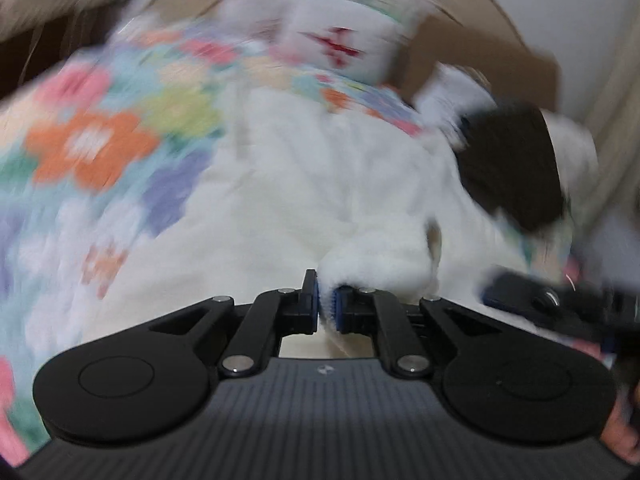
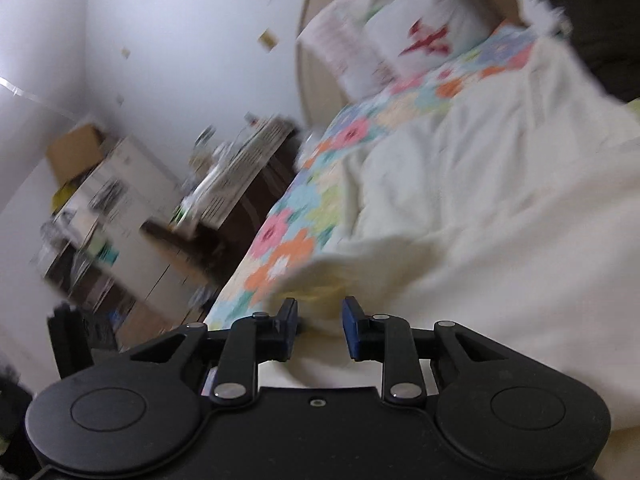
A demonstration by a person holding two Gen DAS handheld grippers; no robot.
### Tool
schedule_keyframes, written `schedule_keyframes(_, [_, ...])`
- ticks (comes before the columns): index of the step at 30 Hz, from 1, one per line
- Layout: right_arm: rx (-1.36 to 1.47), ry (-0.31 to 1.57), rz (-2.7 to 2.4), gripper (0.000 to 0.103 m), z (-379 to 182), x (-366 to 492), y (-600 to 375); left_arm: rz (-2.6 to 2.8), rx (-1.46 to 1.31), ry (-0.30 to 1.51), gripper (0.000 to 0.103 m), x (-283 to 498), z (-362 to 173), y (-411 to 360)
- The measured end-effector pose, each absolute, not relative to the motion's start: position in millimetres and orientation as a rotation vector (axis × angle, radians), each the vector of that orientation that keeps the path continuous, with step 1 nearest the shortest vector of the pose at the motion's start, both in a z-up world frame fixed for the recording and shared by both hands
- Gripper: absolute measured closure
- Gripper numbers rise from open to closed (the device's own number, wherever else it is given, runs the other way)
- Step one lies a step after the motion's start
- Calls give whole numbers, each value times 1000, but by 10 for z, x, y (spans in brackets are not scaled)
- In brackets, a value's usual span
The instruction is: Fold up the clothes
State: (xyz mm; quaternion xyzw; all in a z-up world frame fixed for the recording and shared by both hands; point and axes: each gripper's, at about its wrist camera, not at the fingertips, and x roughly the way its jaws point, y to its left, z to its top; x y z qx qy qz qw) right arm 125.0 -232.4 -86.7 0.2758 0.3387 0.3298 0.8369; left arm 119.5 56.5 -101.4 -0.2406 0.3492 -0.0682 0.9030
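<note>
- The left gripper [image 1: 327, 306] sits nearest the lens in the left wrist view, its black linkage arms drawn in and the blue-padded fingertips [image 1: 313, 307] clamped on a bunched fold of the white fleece garment [image 1: 320, 184].
- That pinched fold rises just beyond the jaws as a fuzzy roll; the rest of the garment spreads away from it over the floral quilt [image 1: 92, 148].
- In the right wrist view, the right gripper [image 2: 320, 326] has its jaws parted, with a gap between the pads; a cream edge of the garment [image 2: 460, 208] lies in and just beyond that gap, but the jaws are not pressed on it.
- The garment is off-white, soft and rumpled, with a dark patch [image 1: 512, 168] on its far right part in the left view. Both views are motion-blurred, so finer detail cannot be told.
- It lies on the bed, covering the near and right part of the quilt; a white pillow with a red mark [image 2: 424, 36] lies beyond it at the head.
- Part of the right gripper shows at the right edge of the left view, close beside the garment.
- A fingertip of the person's hand [image 1: 624, 432] shows at the lower right edge.
</note>
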Motion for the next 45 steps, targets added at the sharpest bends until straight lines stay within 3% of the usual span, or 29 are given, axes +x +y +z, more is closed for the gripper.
schedule_keyframes(3, [619, 696, 647, 72, -868, 1212, -2476, -60, -707, 795, 94, 1193, -1233, 870])
schedule_keyframes(5, [640, 683, 613, 72, -869, 1187, -2573, -45, -636, 851, 93, 1166, -1266, 852])
schedule_keyframes(7, [641, 686, 579, 71, -871, 1168, -2640, -15, -577, 884, 71, 1114, -1233, 836])
schedule_keyframes(11, [575, 750, 527, 69, -728, 1035, -2965, 27, -517, 900, 57, 968, -1005, 1002])
schedule_keyframes(13, [541, 781, 501, 52, -657, 968, -3127, -3, -503, 926, 42, 869, -852, 1129])
schedule_keyframes(15, [508, 812, 475, 21, -586, 902, -3290, -62, -486, 960, 29, 722, -749, 1254])
schedule_keyframes(16, [491, 827, 461, 17, -550, 868, -3371, -71, -474, 987, 27, 669, -761, 1294])
schedule_keyframes(20, [423, 887, 408, 13, -407, 735, -3695, -101, -477, 1088, 27, 554, -942, 1421])
schedule_keyframes(23, [385, 932, 360, 13, -330, 644, -3939, -180, -743, 1118, 27, 535, -1290, 1500])
schedule_keyframes(27, [620, 981, 250, 13, -784, 673, -4186, -246, -1052, 1081, 27, 539, -1618, 1436])
schedule_keyframes(33, [648, 995, 254, 13, -1127, 923, -4267, -225, -941, 1026, 27, 748, -1613, 1356])
schedule_keyframes(39, [728, 1169, 251, 13, -1495, 1170, -4389, -184, -990, 1078, 26, 913, -1815, 1341])
schedule_keyframes(43, [749, 1258, 359, 11, -1599, 1261, -4287, -174, -1039, 1045, 14, 1028, -1864, 1295])
schedule_keyframes(45, [820, 1322, 488, 11, -1709, 1382, -4191, -172, -1055, 1015, 16, 1089, -1906, 1270])
